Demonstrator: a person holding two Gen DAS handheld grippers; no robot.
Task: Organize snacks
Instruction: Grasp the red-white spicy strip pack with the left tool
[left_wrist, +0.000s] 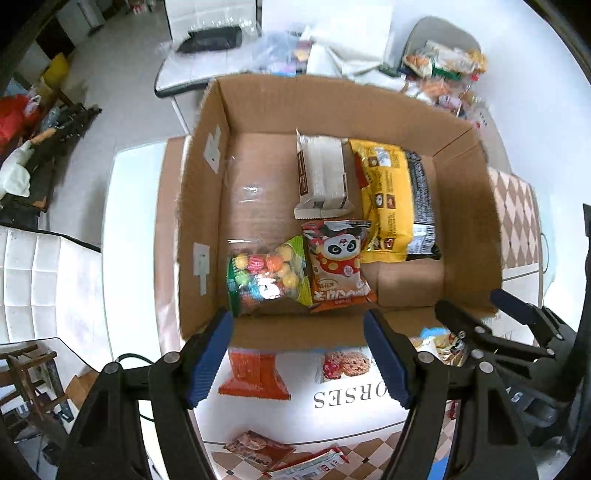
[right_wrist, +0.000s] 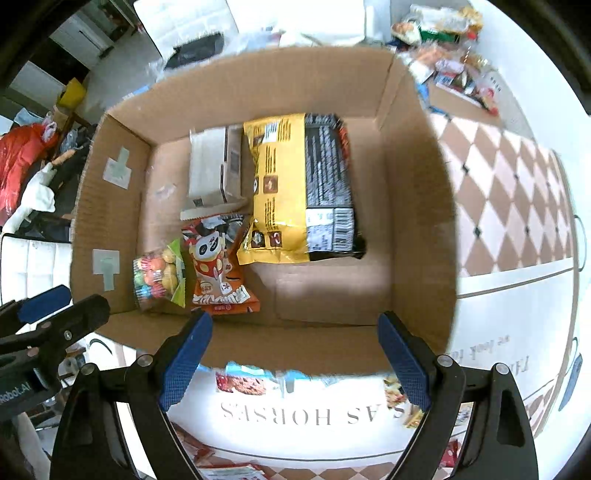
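Left gripper (left_wrist: 298, 325): held above the near wall of the box, pointing down; its blue pads are set apart and nothing is seen between them.
Right gripper (right_wrist: 295, 328): held beside the left one, also above the near wall; its pads are spread wide and nothing is clamped.
Cardboard box (left_wrist: 207, 206): stood open on the table, its flaps upright.
Candy bag (left_wrist: 267, 275): laid in the near left part of the box floor, touching the panda bag.
Panda bag (left_wrist: 338, 267): laid just right of the candy bag, its top edge overlapping the white packet.
White packet (left_wrist: 323, 175): laid further back, beside the yellow bag.
Yellow bag (left_wrist: 388, 199): laid against the black packet (left_wrist: 421, 195), toward the far right.
Table (right_wrist: 517, 295): covered by a white and checked cloth; more snack packets (left_wrist: 255, 376) are left outside the box, by its near wall.
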